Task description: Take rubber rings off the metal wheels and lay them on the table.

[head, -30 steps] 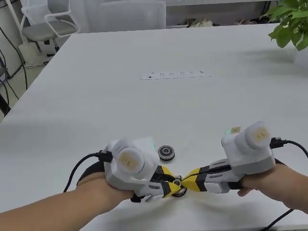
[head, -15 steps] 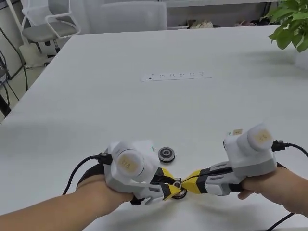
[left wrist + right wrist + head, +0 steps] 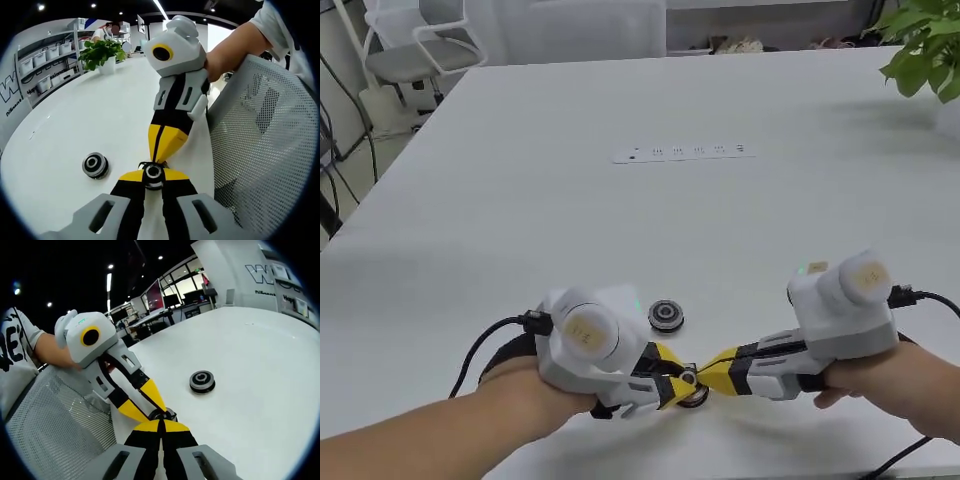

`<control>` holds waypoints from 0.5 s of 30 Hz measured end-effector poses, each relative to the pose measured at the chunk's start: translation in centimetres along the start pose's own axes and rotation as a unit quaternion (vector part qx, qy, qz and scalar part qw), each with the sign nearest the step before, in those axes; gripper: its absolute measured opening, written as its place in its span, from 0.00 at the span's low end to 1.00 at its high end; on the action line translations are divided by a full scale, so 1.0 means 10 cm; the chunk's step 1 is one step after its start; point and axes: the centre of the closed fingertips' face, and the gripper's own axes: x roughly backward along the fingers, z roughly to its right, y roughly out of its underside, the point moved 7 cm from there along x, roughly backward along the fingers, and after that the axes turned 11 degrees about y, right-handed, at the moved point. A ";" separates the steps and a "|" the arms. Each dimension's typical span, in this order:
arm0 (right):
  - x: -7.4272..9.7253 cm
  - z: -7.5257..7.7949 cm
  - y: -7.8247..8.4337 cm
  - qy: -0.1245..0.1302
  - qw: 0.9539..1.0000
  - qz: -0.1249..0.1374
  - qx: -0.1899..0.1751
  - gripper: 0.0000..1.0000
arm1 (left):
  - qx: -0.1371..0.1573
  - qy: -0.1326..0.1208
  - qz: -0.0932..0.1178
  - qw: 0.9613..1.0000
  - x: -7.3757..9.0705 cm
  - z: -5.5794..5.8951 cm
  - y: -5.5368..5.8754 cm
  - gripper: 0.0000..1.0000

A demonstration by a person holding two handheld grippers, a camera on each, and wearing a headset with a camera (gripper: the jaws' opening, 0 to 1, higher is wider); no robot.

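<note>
White table (image 3: pixel 620 220) in an open office; wall lettering (image 3: pixel 260 272) begins "W", the rest unreadable. Left gripper (image 3: pixel 673 384) clamps one metal wheel (image 3: pixel 152 173) near the table's edge. Right gripper (image 3: pixel 161 423), jaws together, meets its rim. Second wheel (image 3: pixel 666 316) lies just beyond.

Right gripper (image 3: pixel 161 424) is seen closed, tips at a wheel (image 3: pixel 167 415) held by left gripper (image 3: pixel 153 410); second wheel (image 3: pixel 202 381) is seen apart on bench (image 3: pixel 260 365).
</note>
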 end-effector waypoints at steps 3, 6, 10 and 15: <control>0.00 -0.01 0.00 -0.003 1.000 0.002 -0.003 0.00 | 0.000 0.000 0.000 1.000 0.00 0.00 0.00 0.07; 0.00 -0.02 -0.01 -0.007 1.000 0.006 -0.005 0.00 | -0.001 0.001 0.000 1.000 0.00 0.00 0.00 0.07; -0.01 -0.14 -0.13 -0.033 0.999 0.026 -0.006 0.00 | 0.000 -0.001 0.001 1.000 -0.01 0.00 0.00 0.07; -0.03 -0.09 -0.09 -0.027 0.999 0.023 -0.006 0.00 | 0.002 -0.002 0.002 1.000 0.00 0.00 0.00 0.07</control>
